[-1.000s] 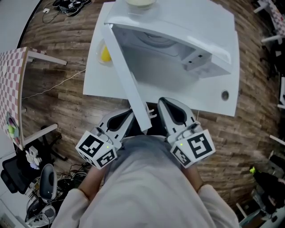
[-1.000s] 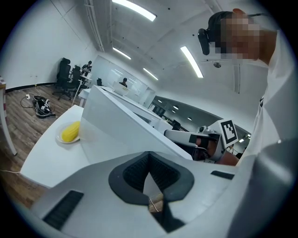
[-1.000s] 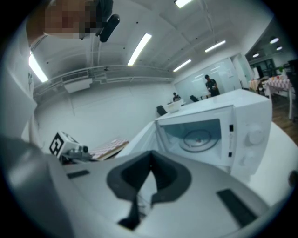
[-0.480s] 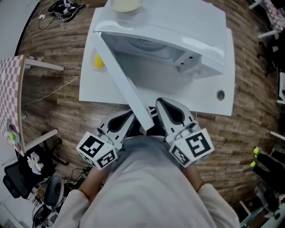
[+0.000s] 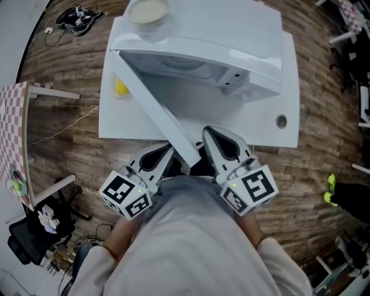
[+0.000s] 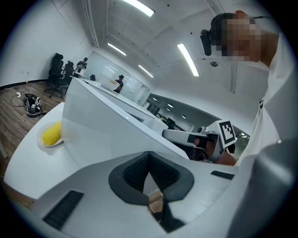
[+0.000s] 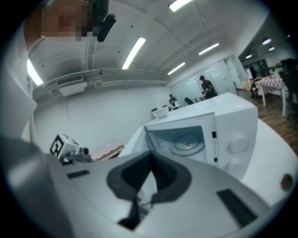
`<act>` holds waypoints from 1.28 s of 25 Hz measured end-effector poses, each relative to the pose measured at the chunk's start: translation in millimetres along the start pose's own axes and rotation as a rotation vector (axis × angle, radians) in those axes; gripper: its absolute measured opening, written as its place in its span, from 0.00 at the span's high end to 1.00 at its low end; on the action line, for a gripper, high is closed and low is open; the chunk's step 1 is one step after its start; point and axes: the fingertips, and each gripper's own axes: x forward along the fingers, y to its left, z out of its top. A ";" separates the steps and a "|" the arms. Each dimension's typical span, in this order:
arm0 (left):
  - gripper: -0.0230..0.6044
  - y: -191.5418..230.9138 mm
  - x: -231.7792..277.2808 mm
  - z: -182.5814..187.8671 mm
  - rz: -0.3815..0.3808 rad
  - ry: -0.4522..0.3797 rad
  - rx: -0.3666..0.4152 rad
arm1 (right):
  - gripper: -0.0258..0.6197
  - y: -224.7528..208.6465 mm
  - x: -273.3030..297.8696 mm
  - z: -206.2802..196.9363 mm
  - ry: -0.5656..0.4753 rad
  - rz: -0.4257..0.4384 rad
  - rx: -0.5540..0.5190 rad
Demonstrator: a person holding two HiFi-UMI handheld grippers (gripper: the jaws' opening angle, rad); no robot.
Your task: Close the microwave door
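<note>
Left claw [image 5: 169, 151] and right claw [image 5: 209, 134] are each drawn narrow, pads meeting with nothing between them, as the left gripper view [image 6: 149, 179] and right gripper view [image 7: 148, 179] both show; compared with half a second ago they sit at the same spot against the person's body, equally closed. The free end of the microwave door [image 5: 155, 111] lies between the two claws, as it did before; whether it touches either I cannot tell. The door remains swung wide open, running from that gap away and to the left to its hinge on the microwave [image 5: 231, 29]. The microwave and the white desk [image 5: 272, 92] have slid up and leftward in the head view since the earlier frame, more wood floor [image 5: 324, 156] showing to the right of the right claw.

Counted: two claws; one microwave with one door, one glass turntable [image 7: 188, 139] and two dials [image 7: 238, 144]; one bowl [image 5: 148, 10] on its top; one corn cob [image 6: 52, 133] on one plate [image 6: 46, 143], far left of the left claw; one round hole [image 5: 281, 121] in the desk, right of the right claw.
</note>
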 end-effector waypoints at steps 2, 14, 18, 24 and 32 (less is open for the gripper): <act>0.94 -1.2 2.8 1.4 -0.006 0.001 0.003 | 0.93 -3.3 -1.5 1.1 -0.004 -0.006 0.004; 0.94 -10.6 16.8 3.6 -0.014 0.005 0.013 | 0.93 -18.3 -12.2 5.7 -0.017 -0.016 0.022; 0.94 -9.4 20.4 4.5 -0.005 0.000 0.004 | 0.93 -24.1 -10.4 7.2 -0.011 -0.011 0.021; 0.94 -10.7 28.6 7.3 -0.001 -0.011 -0.010 | 0.93 -33.5 -11.0 11.2 -0.008 -0.006 0.010; 0.94 -15.4 37.6 13.2 -0.003 -0.025 -0.028 | 0.93 -41.7 -14.2 15.7 -0.004 0.006 0.005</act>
